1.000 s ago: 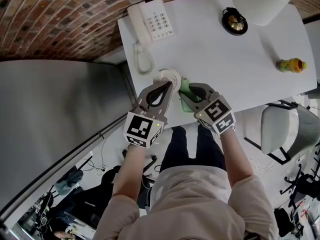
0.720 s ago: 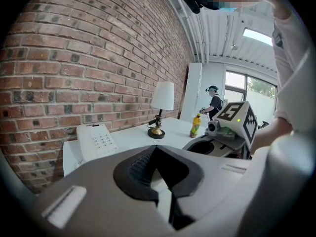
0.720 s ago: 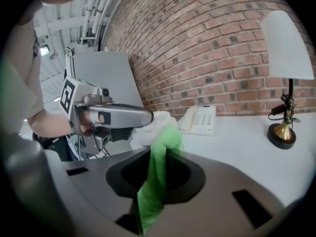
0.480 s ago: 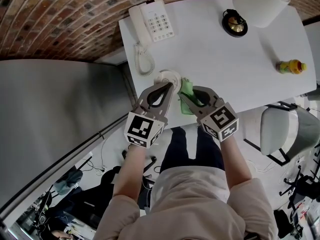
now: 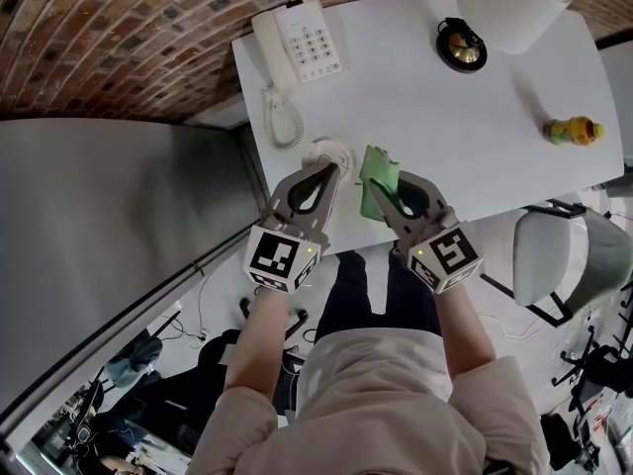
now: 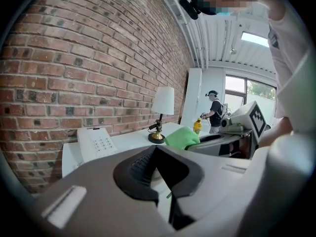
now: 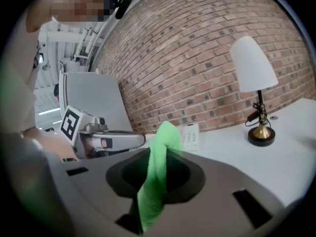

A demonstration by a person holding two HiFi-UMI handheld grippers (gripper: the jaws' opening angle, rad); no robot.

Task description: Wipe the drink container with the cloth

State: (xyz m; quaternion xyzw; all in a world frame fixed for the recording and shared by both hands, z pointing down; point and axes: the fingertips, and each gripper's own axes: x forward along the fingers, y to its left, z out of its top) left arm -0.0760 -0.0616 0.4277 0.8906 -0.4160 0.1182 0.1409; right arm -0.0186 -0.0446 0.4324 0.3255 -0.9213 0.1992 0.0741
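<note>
Now the right gripper (image 5: 382, 192), clamped on the cloth (image 5: 379, 168), has lifted it off the drink container (image 5: 331, 148) pinched by the left gripper (image 5: 328, 171), likely ending a wiping pass.

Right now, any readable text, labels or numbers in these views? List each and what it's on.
Nothing legible.
Telephone keypad: key markings too small to read.
Yellow bottle: any label too small to read.
Cubes on left gripper and right gripper: square marker patterns only, no words.
Drink container and green cloth: no print visible.
</note>
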